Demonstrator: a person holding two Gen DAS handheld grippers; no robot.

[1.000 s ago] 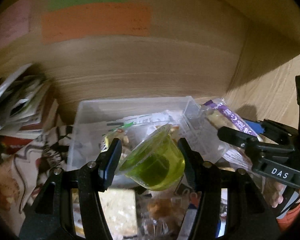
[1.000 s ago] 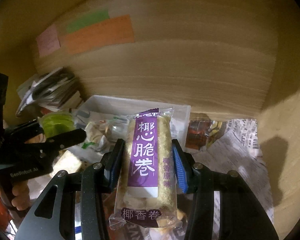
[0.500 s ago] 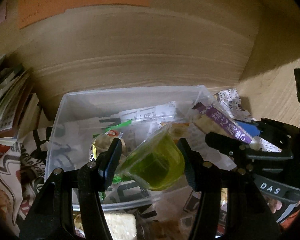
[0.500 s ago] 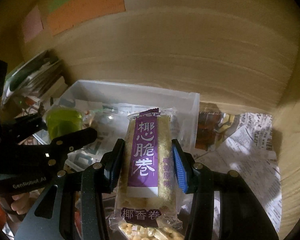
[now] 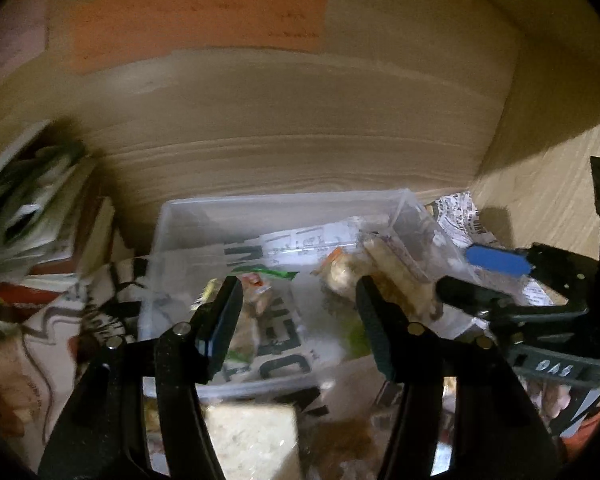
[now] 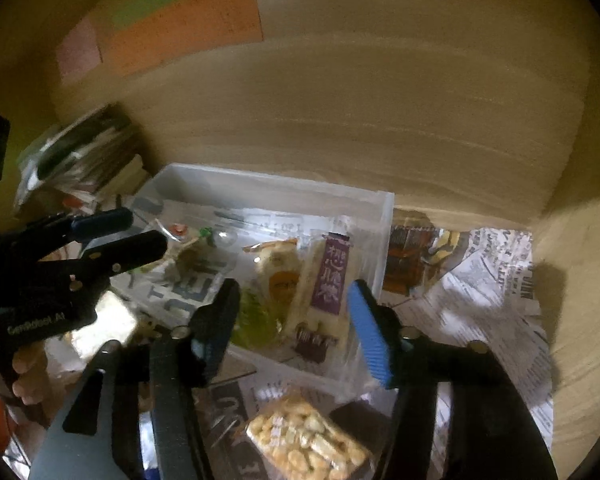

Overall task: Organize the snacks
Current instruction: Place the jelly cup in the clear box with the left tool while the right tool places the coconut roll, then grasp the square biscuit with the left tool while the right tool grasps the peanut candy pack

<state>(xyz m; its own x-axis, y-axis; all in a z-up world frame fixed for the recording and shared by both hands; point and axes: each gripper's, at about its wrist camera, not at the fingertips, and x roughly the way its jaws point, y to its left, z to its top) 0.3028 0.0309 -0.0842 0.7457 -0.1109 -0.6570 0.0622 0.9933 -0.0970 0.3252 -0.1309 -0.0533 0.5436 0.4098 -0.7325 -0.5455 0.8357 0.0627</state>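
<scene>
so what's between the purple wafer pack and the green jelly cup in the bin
In the right wrist view, an orange-printed snack pouch lies between the wafer pack and the jelly cup, inside the bin.

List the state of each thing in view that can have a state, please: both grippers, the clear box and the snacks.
left gripper: jaws open, holding nothing
right gripper: jaws open, holding nothing
clear box: no lid on it, snacks inside
purple wafer roll pack: lying in the box, sealed
green jelly cup: in the box, near the front wall
corn snack pack: outside the box, on the newspaper
</scene>
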